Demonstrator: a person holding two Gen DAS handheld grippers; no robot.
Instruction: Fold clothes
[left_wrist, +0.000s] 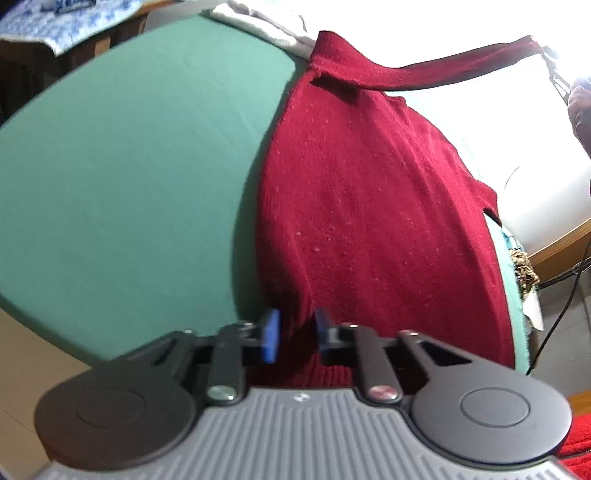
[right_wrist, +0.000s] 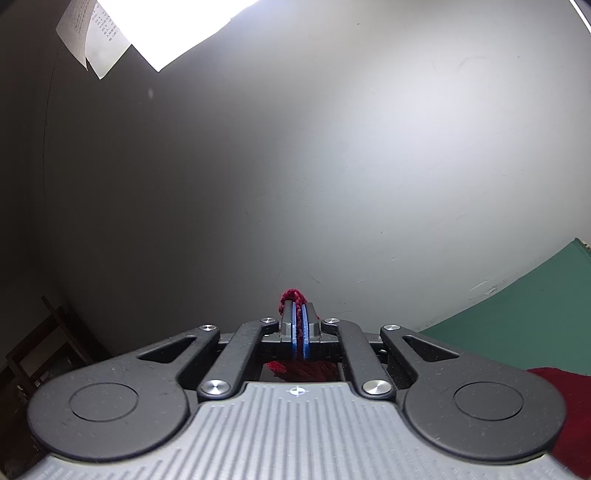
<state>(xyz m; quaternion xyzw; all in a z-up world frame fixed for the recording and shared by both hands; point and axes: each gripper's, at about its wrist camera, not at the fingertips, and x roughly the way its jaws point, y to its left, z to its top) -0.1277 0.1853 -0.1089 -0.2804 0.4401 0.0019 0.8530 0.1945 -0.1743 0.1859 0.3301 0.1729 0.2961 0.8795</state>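
A dark red knit sweater (left_wrist: 369, 206) lies on the green bed sheet (left_wrist: 129, 166). One sleeve (left_wrist: 454, 72) is stretched up and to the right, held at its end by my right gripper (left_wrist: 546, 51). My left gripper (left_wrist: 295, 332) has its blue pads partly open around the sweater's near edge, not clamped. In the right wrist view my right gripper (right_wrist: 299, 325) is shut on the red sleeve end (right_wrist: 293, 295), lifted and facing a grey wall; more of the sweater (right_wrist: 554, 391) shows at the lower right.
White bedding (left_wrist: 266, 26) lies at the far end of the bed. A patterned cloth (left_wrist: 62, 22) is at the upper left. A wooden bed frame (left_wrist: 561, 243) and a cable (left_wrist: 561, 302) are at the right. A paper sheet (right_wrist: 92, 37) hangs on the wall.
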